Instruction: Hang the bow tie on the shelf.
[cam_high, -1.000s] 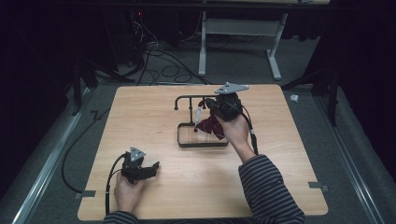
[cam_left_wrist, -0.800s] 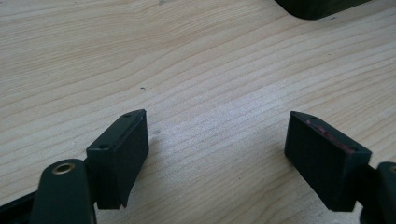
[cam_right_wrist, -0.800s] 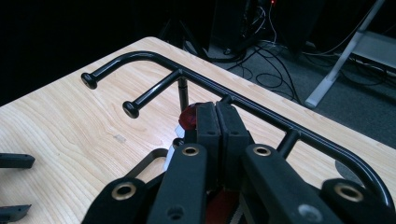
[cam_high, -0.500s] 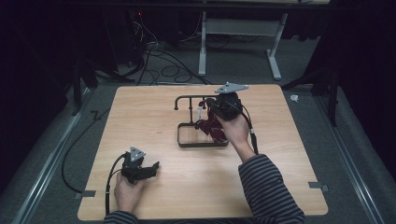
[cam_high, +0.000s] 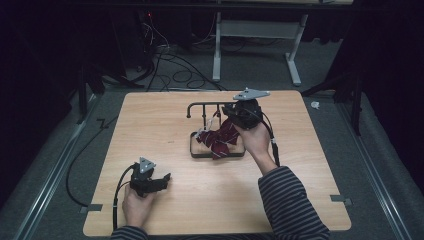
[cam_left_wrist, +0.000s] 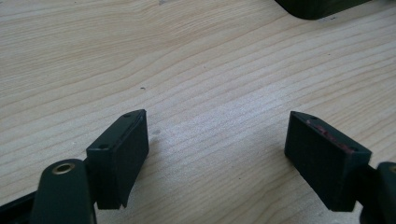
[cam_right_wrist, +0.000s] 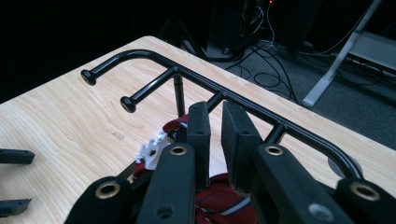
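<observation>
Overall, a pale wooden table (cam_high: 150, 125) stands on grey carpet in a dark room, with cables (cam_high: 165, 60) and a white desk frame (cam_high: 295, 55) behind it. At the left, the left gripper (cam_high: 159, 181) rests on the wood, jaws wide apart and holding nothing. Right of centre, a dark red striped cloth (cam_high: 218, 140) lies crumpled in the base of a black metal rack (cam_high: 200, 106). The right gripper (cam_high: 229, 111) hovers over it; its jaws have just been opening to a narrow gap, with nothing between them.
</observation>
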